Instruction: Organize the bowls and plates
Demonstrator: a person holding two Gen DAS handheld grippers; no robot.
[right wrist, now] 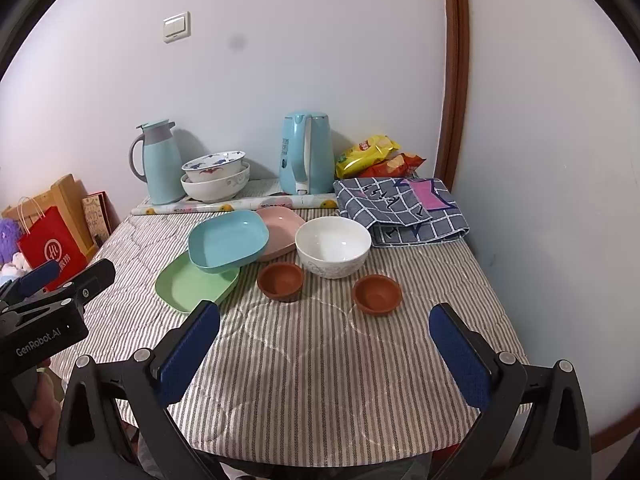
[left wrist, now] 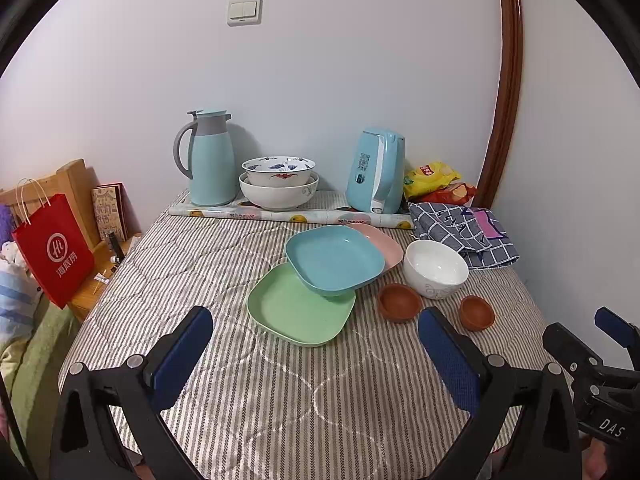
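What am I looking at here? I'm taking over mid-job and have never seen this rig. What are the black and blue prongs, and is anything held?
The prongs are two hand-held grippers, each with a camera looking along its fingers. One picture is from the left gripper, the other from the right gripper. Both are open and hold nothing. On the striped cloth lie a blue plate overlapping a green plate and a pink plate, a white bowl and two small brown bowls. Two stacked bowls sit by the wall.
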